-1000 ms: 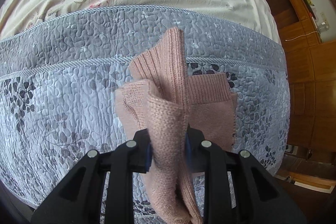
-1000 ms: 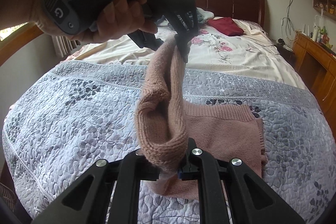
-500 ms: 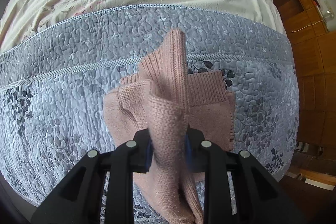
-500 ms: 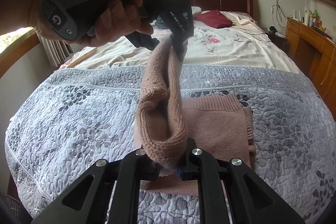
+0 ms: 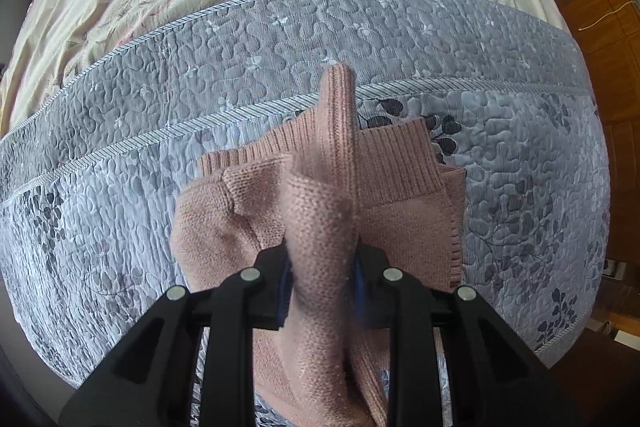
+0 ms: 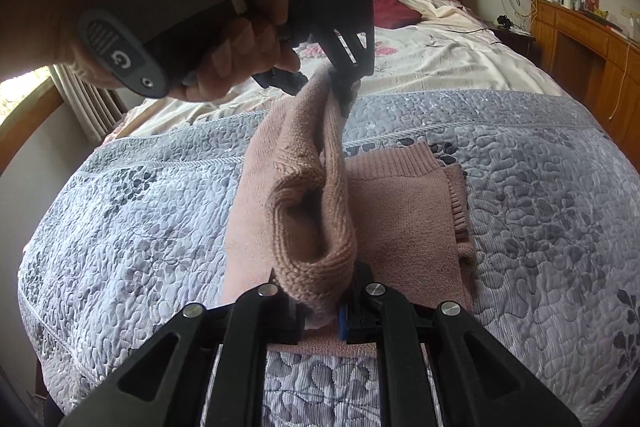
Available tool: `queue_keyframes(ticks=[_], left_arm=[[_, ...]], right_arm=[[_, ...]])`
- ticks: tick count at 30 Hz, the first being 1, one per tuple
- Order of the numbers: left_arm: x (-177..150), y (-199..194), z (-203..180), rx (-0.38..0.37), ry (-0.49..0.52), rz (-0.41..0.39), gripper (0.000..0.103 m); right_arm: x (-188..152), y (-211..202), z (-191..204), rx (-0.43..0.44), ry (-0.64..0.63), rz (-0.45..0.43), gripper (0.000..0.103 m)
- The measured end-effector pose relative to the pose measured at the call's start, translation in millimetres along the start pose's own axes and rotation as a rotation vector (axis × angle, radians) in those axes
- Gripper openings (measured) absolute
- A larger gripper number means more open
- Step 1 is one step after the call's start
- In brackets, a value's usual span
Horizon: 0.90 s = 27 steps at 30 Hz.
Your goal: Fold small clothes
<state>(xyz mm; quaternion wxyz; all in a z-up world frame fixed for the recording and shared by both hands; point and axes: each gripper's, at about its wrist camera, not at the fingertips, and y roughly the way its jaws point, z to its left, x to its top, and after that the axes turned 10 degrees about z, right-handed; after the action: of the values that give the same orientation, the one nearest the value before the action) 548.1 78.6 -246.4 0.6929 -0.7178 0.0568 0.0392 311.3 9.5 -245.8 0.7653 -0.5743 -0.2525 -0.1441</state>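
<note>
Grey quilt (image 6: 160,211); both hand-held grippers, left (image 5: 322,279) and right (image 6: 320,311), clamped on raised pink sweater (image 6: 404,223) fold.

- left gripper (image 5: 322,283): its two black fingers point forward and down, jaws closed tight on a thick fold of pink knit.
- seen from the right wrist view, the left gripper (image 6: 343,77) is raised above the bed and tilted downward, its tips pinching the upper end of the same fold.
- a hand (image 6: 168,7) wraps its grey handle from above, fingers curled under it.
- right gripper (image 6: 323,311): lower and nearer, fingers aimed forward, jaws clamped on the rounded lower end of the fold.
</note>
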Motion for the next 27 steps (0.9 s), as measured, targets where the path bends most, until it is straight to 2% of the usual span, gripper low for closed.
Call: queue_keyframes(ticks=[10, 27], left_arm=[[2, 30, -43, 0.113, 0.024, -0.008, 0.022], [-9, 49, -93, 0.242, 0.038, -0.069, 0.022]], right_arm=[[-21, 11, -41, 0.107, 0.146, 0.026, 0.011], [-43, 10, -76, 0.165, 0.234, 0.003, 0.011]])
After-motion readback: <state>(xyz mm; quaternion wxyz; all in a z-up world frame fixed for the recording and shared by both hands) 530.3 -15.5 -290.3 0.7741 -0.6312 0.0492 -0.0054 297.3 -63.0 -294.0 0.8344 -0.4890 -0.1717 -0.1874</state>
